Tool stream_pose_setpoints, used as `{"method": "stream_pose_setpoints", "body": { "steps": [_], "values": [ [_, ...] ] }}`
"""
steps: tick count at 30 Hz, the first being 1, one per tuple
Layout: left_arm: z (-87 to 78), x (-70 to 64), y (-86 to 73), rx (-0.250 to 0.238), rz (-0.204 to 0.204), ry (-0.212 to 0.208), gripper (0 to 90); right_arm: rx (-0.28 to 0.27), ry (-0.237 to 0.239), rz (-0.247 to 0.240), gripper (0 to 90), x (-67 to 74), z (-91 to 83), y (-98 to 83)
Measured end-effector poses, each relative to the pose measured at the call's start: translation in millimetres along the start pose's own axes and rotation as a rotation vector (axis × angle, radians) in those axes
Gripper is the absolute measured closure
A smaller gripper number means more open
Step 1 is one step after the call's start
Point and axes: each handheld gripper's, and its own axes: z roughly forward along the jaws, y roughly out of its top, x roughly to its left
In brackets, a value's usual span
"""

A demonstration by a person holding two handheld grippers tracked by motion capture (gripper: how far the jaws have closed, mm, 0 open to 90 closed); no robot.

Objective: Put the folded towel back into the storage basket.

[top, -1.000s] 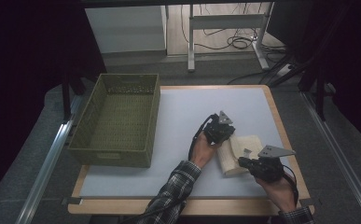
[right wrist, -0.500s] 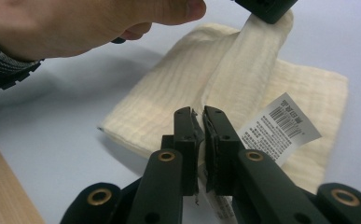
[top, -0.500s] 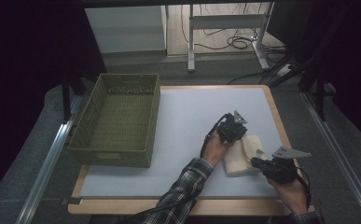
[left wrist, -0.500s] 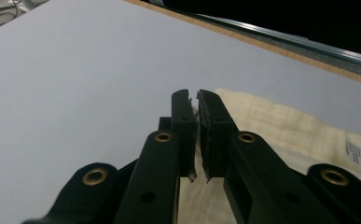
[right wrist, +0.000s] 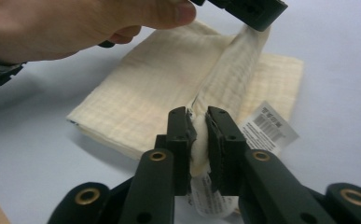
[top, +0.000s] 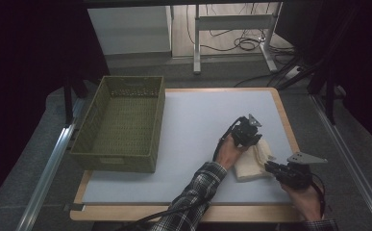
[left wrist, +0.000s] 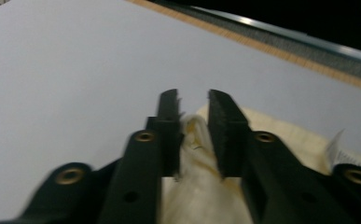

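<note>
I'm folding the cloth [top: 251,161], which lies on the tabletop [top: 188,125] at its right, well apart from the basket [top: 121,125]. My right gripper [right wrist: 197,123] still pinches a raised fold, though its fingers have just been easing apart. My left gripper [left wrist: 192,105] has opened further too; cloth sits in the gap, barely clamped. To finish cleanly, I should lay the fold flat before letting go fully. Since a second ago, both hands have shifted right, carrying the cloth along.

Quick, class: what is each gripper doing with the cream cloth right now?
Left gripper: jaws just opening, cream cloth loose between them.
Right gripper: jaws easing apart, a cloth fold between them.
</note>
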Motion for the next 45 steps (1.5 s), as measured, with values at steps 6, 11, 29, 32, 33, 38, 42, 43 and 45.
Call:
{"method": "stream_pose_setpoints", "body": {
  "steps": [6,11,29,32,33,38,42,43,45],
  "values": [
    [-7.6,-1.7,7.4,-0.030,-0.004,0.023,49.1,-0.009,-0.058,0.010,68.3,-7.3,-9.2,-1.3],
    [-16.9,2.1,4.7,-0.024,0.000,0.042,41.5,-0.004,-0.108,0.011,64.1,-16.3,-20.3,-2.6],
    [-59.8,22.9,-25.0,-0.015,-0.017,0.081,35.2,0.059,-0.059,-0.021,66.0,-3.1,-3.2,14.3],
    [-60.4,23.7,-28.8,-0.011,-0.020,0.082,34.8,0.104,-0.080,-0.015,66.4,-6.0,7.0,5.8],
    [-60.4,24.1,-30.1,-0.008,-0.023,0.082,34.8,0.121,-0.078,-0.014,70.8,-6.4,9.5,3.1],
    [-58.5,25.7,-36.0,-0.001,-0.031,0.083,34.8,0.141,-0.088,-0.033,87.1,-3.0,11.3,0.7],
    [-57.9,26.3,-37.1,-0.001,-0.032,0.084,34.8,0.096,-0.067,-0.038,87.1,0.1,1.7,13.8],
    [-58.1,26.4,-37.1,-0.002,-0.034,0.085,34.8,0.084,-0.062,-0.035,87.1,1.1,-1.5,17.7],
    [-58.4,26.2,-37.0,-0.002,-0.032,0.085,34.8,0.067,-0.058,-0.039,87.0,1.5,-7.7,24.3]
  ]
}}
